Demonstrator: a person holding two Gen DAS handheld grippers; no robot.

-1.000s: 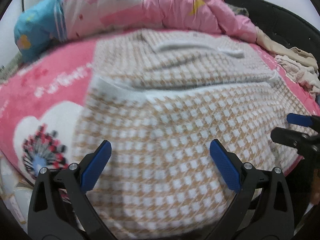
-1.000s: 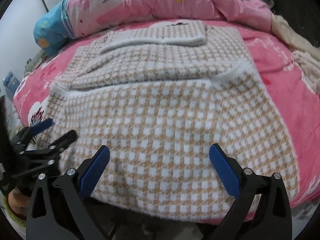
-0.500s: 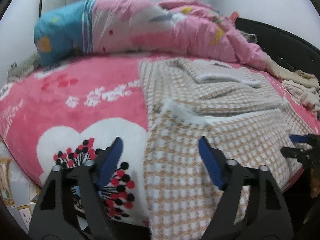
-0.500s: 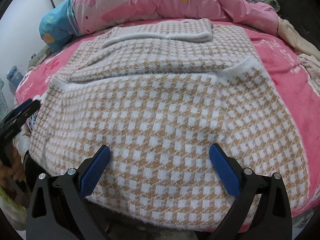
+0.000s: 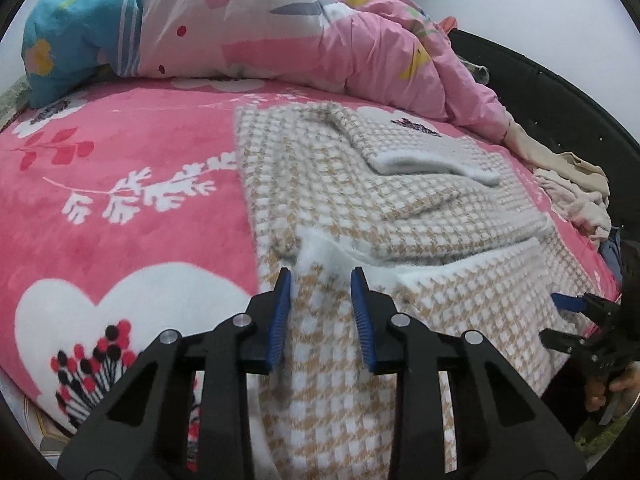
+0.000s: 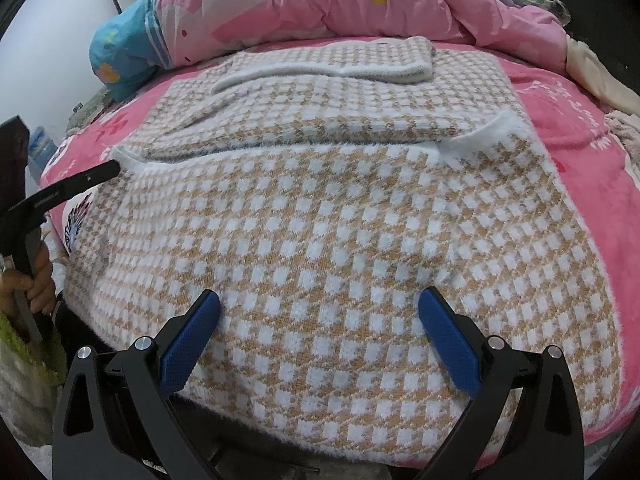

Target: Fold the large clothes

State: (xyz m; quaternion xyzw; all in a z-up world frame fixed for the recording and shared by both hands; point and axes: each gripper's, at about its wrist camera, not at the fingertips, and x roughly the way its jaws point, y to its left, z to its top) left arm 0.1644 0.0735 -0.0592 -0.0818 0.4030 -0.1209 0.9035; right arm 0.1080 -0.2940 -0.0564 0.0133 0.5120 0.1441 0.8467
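Observation:
A tan-and-white checked sweater (image 5: 440,208) lies flat on the pink bed blanket (image 5: 120,200), its sleeves folded across the chest and its lower part turned up. My left gripper (image 5: 320,284) is at the sweater's left edge. Its jaws are closing, with the fluffy white corner of the turned-up layer between the blue pads. In the right wrist view the sweater (image 6: 340,200) fills the frame. My right gripper (image 6: 320,308) stands open over the near hem, nothing pinched. It also shows at the far right in the left wrist view, right gripper (image 5: 560,320).
A bunched pink quilt with a blue end (image 5: 280,32) lies along the far side of the bed. Beige clothes (image 5: 572,184) are piled at the right by the black bed frame (image 5: 560,92). A hand (image 6: 40,280) holds the left gripper's handle.
The left gripper has slid left from over the sweater's middle to its left edge, and its jaws have narrowed around the corner there. The right gripper has hardly moved.

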